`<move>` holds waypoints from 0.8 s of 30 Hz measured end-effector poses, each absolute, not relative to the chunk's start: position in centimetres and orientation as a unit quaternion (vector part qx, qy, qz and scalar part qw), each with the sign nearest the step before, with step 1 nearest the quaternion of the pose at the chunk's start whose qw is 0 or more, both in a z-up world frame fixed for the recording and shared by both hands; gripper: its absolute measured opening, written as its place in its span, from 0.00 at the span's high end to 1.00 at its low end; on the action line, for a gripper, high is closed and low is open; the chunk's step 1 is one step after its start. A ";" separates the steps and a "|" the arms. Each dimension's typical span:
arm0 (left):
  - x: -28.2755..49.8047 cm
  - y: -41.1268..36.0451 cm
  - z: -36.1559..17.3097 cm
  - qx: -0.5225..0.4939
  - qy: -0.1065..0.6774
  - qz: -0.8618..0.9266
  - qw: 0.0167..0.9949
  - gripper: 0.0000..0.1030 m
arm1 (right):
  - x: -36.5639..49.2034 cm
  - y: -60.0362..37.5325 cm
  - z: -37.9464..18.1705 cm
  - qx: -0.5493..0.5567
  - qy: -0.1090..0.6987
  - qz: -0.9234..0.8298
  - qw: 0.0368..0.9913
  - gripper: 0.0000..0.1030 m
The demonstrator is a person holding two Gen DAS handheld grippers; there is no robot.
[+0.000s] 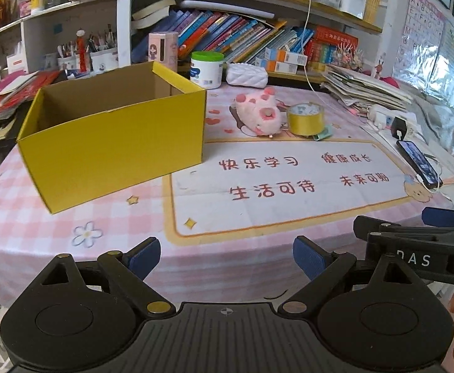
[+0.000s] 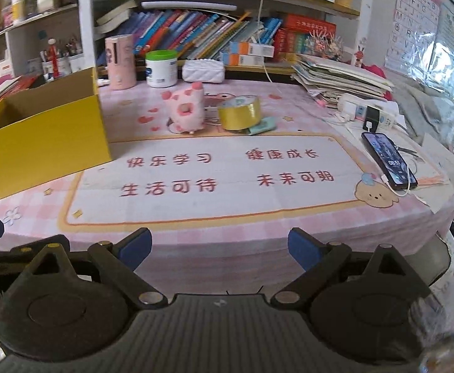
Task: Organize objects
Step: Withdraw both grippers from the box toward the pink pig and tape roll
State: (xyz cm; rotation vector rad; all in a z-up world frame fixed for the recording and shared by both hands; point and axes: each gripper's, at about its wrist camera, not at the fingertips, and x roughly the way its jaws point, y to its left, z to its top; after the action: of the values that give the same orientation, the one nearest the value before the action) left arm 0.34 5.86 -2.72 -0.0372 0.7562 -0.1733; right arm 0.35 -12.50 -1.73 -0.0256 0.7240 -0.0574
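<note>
Both the left gripper (image 1: 226, 259) and right gripper (image 2: 219, 248) gape empty; the fluffy pink plush pig (image 2: 186, 108) sits far ahead, nearer the right one, right of the open yellow cardboard box (image 1: 115, 143).

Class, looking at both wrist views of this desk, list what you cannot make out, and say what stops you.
1. Floor of the yellow box: hidden by its near wall in both views.
2. Green item beside the tape roll: the roll partly covers it, so its kind is unclear.
3. Box's left end in the right wrist view: cut off by the frame edge.
4. Book spines: print too small.
</note>
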 end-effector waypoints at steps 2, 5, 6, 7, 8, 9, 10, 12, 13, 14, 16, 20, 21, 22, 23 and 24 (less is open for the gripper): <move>1.4 5.5 -2.9 -0.022 0.371 -0.080 0.925 0.09 | 1.4 -12.9 -1.8 -0.015 0.355 -0.024 0.935 0.08; 2.9 4.9 -2.9 -0.026 0.376 -0.069 0.924 0.09 | 3.7 -13.5 -1.9 -0.017 0.361 -0.010 0.932 0.08; 3.5 4.7 -2.8 -0.027 0.375 -0.063 0.925 0.09 | 4.5 -13.7 -1.9 -0.018 0.363 -0.005 0.932 0.08; 3.9 4.7 -2.7 -0.028 0.373 -0.058 0.926 0.09 | 5.4 -13.8 -1.8 -0.021 0.363 0.002 0.932 0.08; 4.5 4.6 -2.6 -0.031 0.371 -0.052 0.926 0.09 | 6.1 -13.8 -1.8 -0.025 0.362 0.008 0.932 0.08; 5.1 4.4 -2.7 -0.035 0.371 -0.044 0.927 0.09 | 7.0 -13.9 -1.7 -0.030 0.362 0.014 0.932 0.08; 5.7 4.3 -2.7 -0.040 0.372 -0.038 0.926 0.09 | 7.6 -14.0 -1.7 -0.034 0.362 0.019 0.931 0.08; 6.8 3.9 -2.9 -0.047 0.376 -0.027 0.925 0.09 | 9.1 -14.4 -1.8 -0.040 0.365 0.031 0.930 0.08; 7.2 3.6 -2.9 -0.048 0.377 -0.024 0.925 0.09 | 9.9 -14.7 -1.8 -0.042 0.366 0.036 0.929 0.08; 7.7 3.3 -2.9 -0.049 0.377 -0.019 0.925 0.09 | 10.6 -15.0 -1.9 -0.043 0.367 0.040 0.928 0.08; 8.6 2.5 -2.9 -0.049 0.378 -0.012 0.924 0.09 | 11.9 -15.7 -2.0 -0.044 0.369 0.048 0.927 0.08; 10.2 0.8 -2.9 -0.050 0.380 -0.004 0.924 0.09 | 14.1 -17.4 -2.1 -0.043 0.371 0.059 0.926 0.08; 10.6 0.2 -2.9 -0.048 0.381 -0.003 0.923 0.09 | 14.6 -17.8 -2.1 -0.042 0.371 0.061 0.926 0.08; 11.0 -0.2 -3.0 -0.046 0.382 -0.002 0.923 0.09 | 15.2 -18.4 -2.1 -0.040 0.371 0.063 0.926 0.08; 11.3 -0.7 -2.9 -0.045 0.383 -0.001 0.923 0.09 | 15.6 -18.9 -2.1 -0.038 0.370 0.065 0.926 0.08; 11.7 -1.3 -2.9 -0.043 0.383 0.000 0.923 0.09 | 16.0 -19.4 -2.2 -0.036 0.369 0.067 0.926 0.08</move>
State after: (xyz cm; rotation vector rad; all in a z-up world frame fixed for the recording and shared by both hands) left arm 11.68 -1.29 -2.87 -0.0883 0.7862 -0.0004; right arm 15.99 -19.41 -2.16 -0.0731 0.7574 0.1377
